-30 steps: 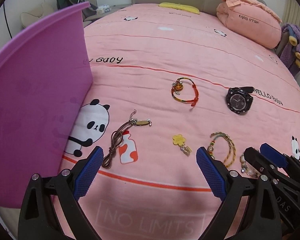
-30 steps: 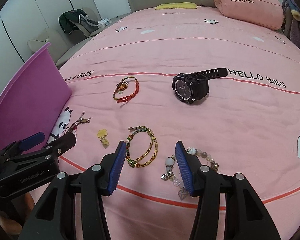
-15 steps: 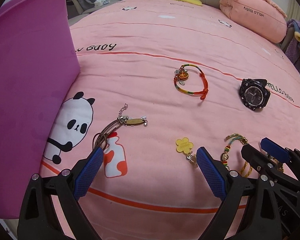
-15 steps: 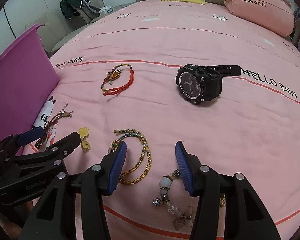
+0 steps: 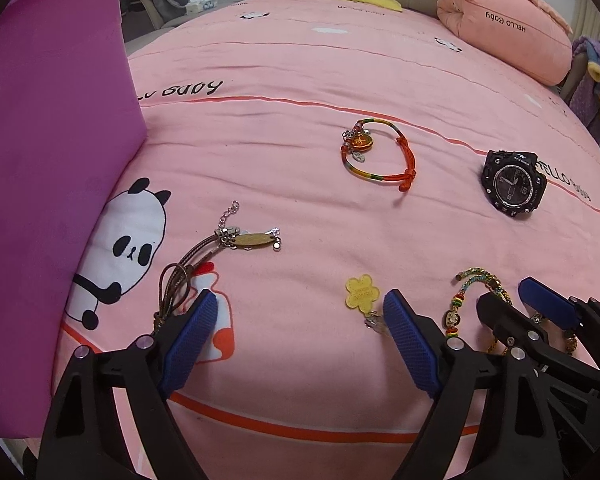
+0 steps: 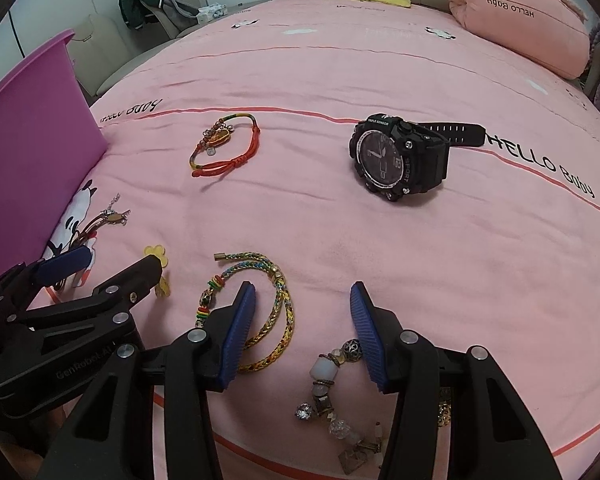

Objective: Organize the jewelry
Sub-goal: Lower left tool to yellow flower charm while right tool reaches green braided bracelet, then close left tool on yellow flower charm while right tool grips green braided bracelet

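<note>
Jewelry lies spread on a pink bedsheet. My left gripper (image 5: 300, 340) hovers low over bare sheet, its jaws closing with nothing between them. A brown cord necklace (image 5: 180, 280) lies by its left finger and a yellow flower charm (image 5: 362, 294) by its right finger. My right gripper (image 6: 302, 320) is open over a braided gold bracelet (image 6: 276, 312), whose right side lies between the fingers, untouched. A bead bracelet (image 6: 328, 372) sits just under the right finger. Farther off lie a red cord bracelet (image 6: 228, 148) and a black watch (image 6: 400, 160).
A tall purple bin (image 5: 52, 160) stands against the bed's left side, close to the left gripper. A pink pillow (image 5: 508, 32) lies at the far right. Beyond the bed stands a chair with a dark jacket (image 6: 148, 0).
Both grippers have sunk closer to the sheet, so the jewelry looks larger and nearer. The left jaws have narrowed a little. The right jaws keep the same gap.
</note>
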`<act>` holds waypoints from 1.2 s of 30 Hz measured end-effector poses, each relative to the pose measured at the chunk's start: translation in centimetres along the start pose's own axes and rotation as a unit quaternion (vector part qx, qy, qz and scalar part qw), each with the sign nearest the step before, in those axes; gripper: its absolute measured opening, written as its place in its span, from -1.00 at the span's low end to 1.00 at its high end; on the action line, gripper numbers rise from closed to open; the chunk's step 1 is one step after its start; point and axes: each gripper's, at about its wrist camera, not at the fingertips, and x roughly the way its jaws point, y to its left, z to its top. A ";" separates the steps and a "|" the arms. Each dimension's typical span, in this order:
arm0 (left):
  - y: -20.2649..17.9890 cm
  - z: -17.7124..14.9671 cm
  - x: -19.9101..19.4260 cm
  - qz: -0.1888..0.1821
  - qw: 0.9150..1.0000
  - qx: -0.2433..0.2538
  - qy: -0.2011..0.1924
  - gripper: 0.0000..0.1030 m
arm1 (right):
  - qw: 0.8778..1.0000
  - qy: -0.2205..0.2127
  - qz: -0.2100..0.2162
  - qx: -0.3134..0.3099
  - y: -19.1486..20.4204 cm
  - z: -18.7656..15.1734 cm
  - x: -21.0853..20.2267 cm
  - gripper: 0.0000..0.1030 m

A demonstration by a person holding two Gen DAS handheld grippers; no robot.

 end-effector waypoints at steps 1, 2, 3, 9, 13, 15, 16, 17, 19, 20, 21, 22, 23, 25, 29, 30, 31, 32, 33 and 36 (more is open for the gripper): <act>-0.1 0.0 -0.1 -0.005 1.000 0.000 0.001 0.51 | 1.000 0.000 0.002 0.000 -0.1 0.0 -0.1 -0.06; -0.2 0.0 -0.2 -0.008 1.000 0.001 0.001 0.47 | 1.000 0.000 0.003 0.001 -0.1 0.0 -0.1 -0.06; -0.4 -0.1 -0.3 -0.008 1.000 0.004 0.001 0.45 | 1.000 0.001 0.005 0.002 -0.2 0.0 -0.1 -0.06; -0.9 -0.1 0.1 -0.012 1.000 0.002 0.008 0.44 | 1.000 0.004 0.000 0.002 -0.4 -0.1 0.0 -0.17; -1.7 -0.3 0.7 -0.014 1.000 0.013 0.007 0.48 | 1.000 0.008 0.000 -0.001 -0.6 -0.1 0.1 -0.28; -1.7 -0.5 0.9 -0.012 1.000 0.013 0.005 0.49 | 1.000 0.012 0.000 -0.001 -0.6 -0.1 0.2 -0.28; -1.7 -0.5 0.9 -0.012 1.000 0.012 0.004 0.49 | 1.000 0.012 -0.001 -0.002 -0.5 -0.1 0.2 -0.28; -1.7 -0.5 0.9 -0.013 1.000 0.011 0.005 0.49 | 1.000 0.012 -0.001 -0.003 -0.5 -0.1 0.2 -0.28; -1.7 -0.4 0.9 -0.016 1.000 0.011 0.006 0.44 | 1.000 0.013 -0.003 -0.004 -0.3 0.0 0.4 -0.29; -1.7 -0.5 0.9 -0.019 1.000 0.011 0.006 0.36 | 1.000 0.013 -0.005 -0.008 -0.1 0.0 0.5 -0.30; -1.8 -0.5 0.8 -0.025 1.000 0.013 0.005 0.29 | 1.000 0.012 -0.010 -0.014 0.1 0.0 0.5 -0.34; -1.9 -0.4 0.7 -0.029 0.999 0.016 0.004 0.15 | 1.000 0.011 -0.011 -0.019 0.3 0.0 0.5 -0.45; -2.1 -0.5 0.6 -0.039 0.999 0.018 0.003 -0.05 | 1.000 0.012 -0.005 -0.022 0.5 0.0 0.5 -0.52; -2.1 -0.6 0.3 -0.059 0.998 0.016 0.002 -0.34 | 1.000 0.012 -0.001 -0.027 0.8 0.0 0.4 -0.86; -2.4 -0.9 -0.2 -0.083 0.996 0.011 0.012 -0.68 | 1.000 0.011 0.003 -0.023 0.8 0.0 0.2 -0.94; -2.5 -1.1 -0.4 -0.085 0.996 0.010 0.012 -0.69 | 1.000 0.012 0.007 -0.018 0.6 0.0 0.1 -0.94; -2.4 -1.2 -0.6 -0.088 0.996 0.009 0.013 -0.69 | 1.000 0.012 0.013 -0.010 0.4 0.0 0.0 -0.94; -2.3 -1.3 -0.7 -0.092 0.996 0.006 0.016 -0.69 | 1.000 0.012 0.016 -0.006 0.2 0.0 -0.1 -0.94; -2.1 -1.4 -0.8 -0.097 0.995 0.003 0.018 -0.69 | 1.000 0.011 0.017 -0.004 0.2 0.0 -0.2 -0.94; -1.7 -1.6 -1.1 -0.106 0.994 -0.004 0.021 -0.69 | 1.000 0.010 0.020 0.002 0.1 -0.3 -0.6 -0.94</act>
